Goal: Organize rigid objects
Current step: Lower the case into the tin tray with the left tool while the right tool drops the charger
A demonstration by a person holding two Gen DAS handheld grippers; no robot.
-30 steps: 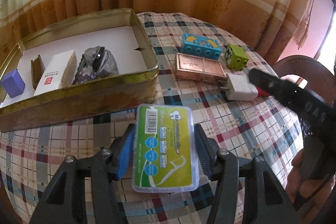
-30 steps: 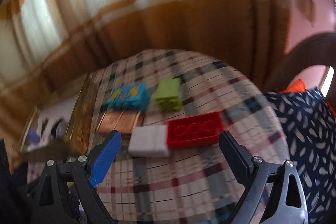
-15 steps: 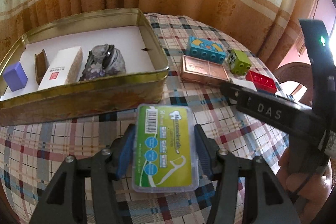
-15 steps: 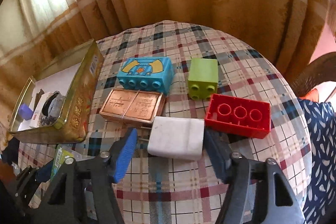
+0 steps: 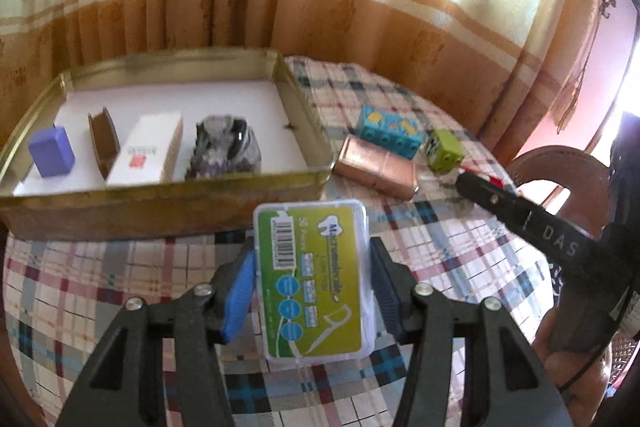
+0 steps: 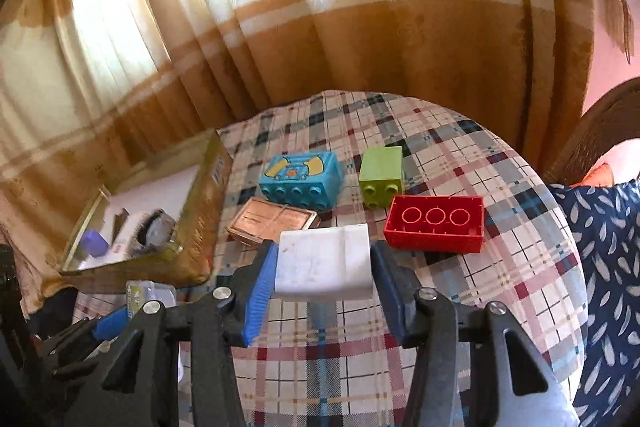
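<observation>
My left gripper (image 5: 310, 279) is shut on a green floss-pick box (image 5: 314, 279), held above the plaid tablecloth just in front of the gold tin (image 5: 160, 195). My right gripper (image 6: 322, 275) is shut on a white charger block (image 6: 324, 263), lifted slightly off the cloth. The tin holds a purple block (image 5: 52, 151), a brown piece (image 5: 103, 143), a white carton (image 5: 146, 151) and a grey pouch (image 5: 226, 147). On the table lie a blue brick (image 6: 300, 179), a copper case (image 6: 272, 223), a green brick (image 6: 380, 173) and a red brick (image 6: 434, 223).
The round table (image 6: 520, 267) drops off at its edges; curtains hang behind. A wooden chair (image 5: 556, 167) stands at the right. The right gripper's arm (image 5: 528, 223) crosses the left wrist view. A patterned blue cloth (image 6: 608, 247) lies at the right.
My right gripper moved in around the white charger block, closed on it and raised it. My left gripper has carried the floss box closer to the tin.
</observation>
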